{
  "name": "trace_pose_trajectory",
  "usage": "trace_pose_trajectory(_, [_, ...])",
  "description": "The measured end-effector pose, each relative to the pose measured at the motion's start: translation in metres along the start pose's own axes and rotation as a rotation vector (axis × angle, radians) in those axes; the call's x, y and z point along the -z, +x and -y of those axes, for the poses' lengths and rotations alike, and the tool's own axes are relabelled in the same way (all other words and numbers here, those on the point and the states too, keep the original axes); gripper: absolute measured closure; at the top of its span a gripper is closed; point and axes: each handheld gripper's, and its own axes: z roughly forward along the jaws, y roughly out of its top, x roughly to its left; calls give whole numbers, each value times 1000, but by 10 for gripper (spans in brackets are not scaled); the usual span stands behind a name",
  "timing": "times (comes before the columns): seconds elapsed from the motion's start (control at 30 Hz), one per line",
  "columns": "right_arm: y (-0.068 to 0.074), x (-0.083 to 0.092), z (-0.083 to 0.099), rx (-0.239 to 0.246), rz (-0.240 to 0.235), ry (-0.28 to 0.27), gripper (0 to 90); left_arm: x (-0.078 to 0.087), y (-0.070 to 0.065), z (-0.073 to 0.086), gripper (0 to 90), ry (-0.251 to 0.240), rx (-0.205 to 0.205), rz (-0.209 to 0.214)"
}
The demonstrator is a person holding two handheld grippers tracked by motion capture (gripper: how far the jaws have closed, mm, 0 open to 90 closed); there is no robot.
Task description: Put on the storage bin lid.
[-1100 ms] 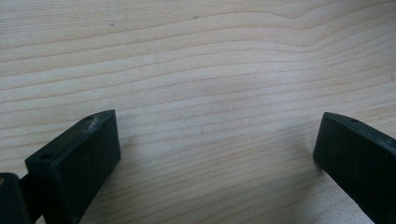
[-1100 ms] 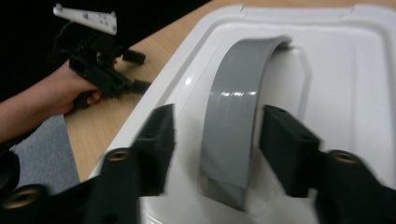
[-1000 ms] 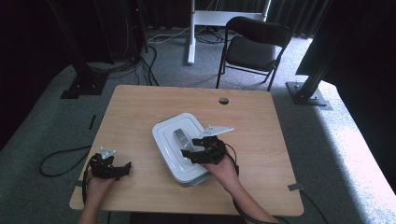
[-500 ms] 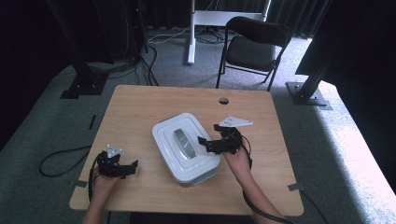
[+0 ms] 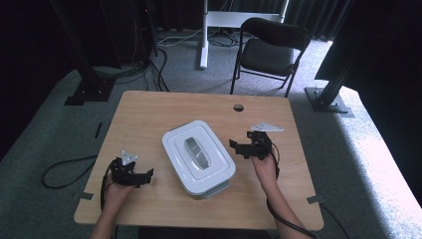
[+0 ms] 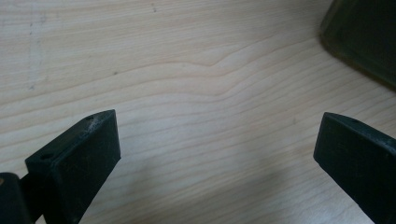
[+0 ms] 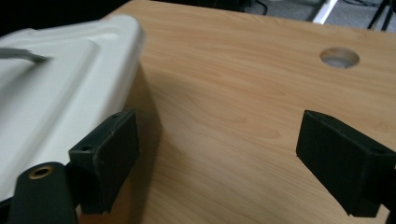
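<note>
The white lidded container (image 5: 199, 158) sits near the middle of the wooden table (image 5: 149, 107), turned at an angle to its edges, lid on, with a grey handle (image 5: 196, 152) recessed along the top. In the right gripper view its rounded corner (image 7: 70, 84) lies just beside one jaw, not between the two.

The right gripper (image 5: 239, 146) hangs just off the container's right side. Its jaws have just been opening and now stand wide, with only bare table between them. The left gripper (image 5: 144, 175) rests near the container's left side, jaws also wide apart and empty.

Recommended procedure, judged from this layout: approach both long sides level, one gripper per side. Seat the pads under the lid rim before closing. Close both together, so the container does not skid or rotate on the smooth wood
</note>
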Motion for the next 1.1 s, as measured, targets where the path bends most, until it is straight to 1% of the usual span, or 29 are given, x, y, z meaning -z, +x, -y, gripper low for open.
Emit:
trace_pose_trajectory(0.07, [-3, -2, 2, -4, 4, 9, 129, 0, 0, -1, 11, 0, -3, 2])
trace_pose_trajectory(0.1, [-5, -4, 5, -8, 2, 11, 128, -2, -3, -4, 11, -5, 5, 10])
trace_pose_trajectory(0.13, [-9, -9, 11, -7, 9, 13, 128, -3, -4, -5, 11, -7, 3, 11])
trace_pose_trajectory(0.17, [-10, -11, 14, -7, 8, 21, 126, -4, -5, -6, 11, -8, 3, 14])
trace_pose_trajectory(0.23, [-11, -16, 19, -1, 12, 29, 125, -5, -9, -8, 11, -8, -7, 16])
trace_pose_trajectory(0.37, [-13, -23, 27, -3, -4, 34, 125, -9, -15, -14, 11, -14, -18, 24])
trace_pose_trajectory(0.57, [-7, -37, 37, 6, -28, 65, 124, -14, -24, -20, 11, -21, -28, 35])
trace_pose_trajectory(0.63, [-4, -42, 40, 13, -33, 81, 124, -15, -26, -22, 11, -20, -36, 40])
trace_pose_trajectory(0.77, [0, -47, 42, 17, -58, 92, 124, -19, -32, -26, 11, -19, -48, 48])
trace_pose_trajectory(0.97, [7, -50, 44, 35, -80, 102, 128, -24, -42, -31, 10, -10, -83, 71])
trace_pose_trajectory(1.1, [6, -49, 46, 28, -89, 104, 125, -26, -49, -34, 10, -8, -105, 78])
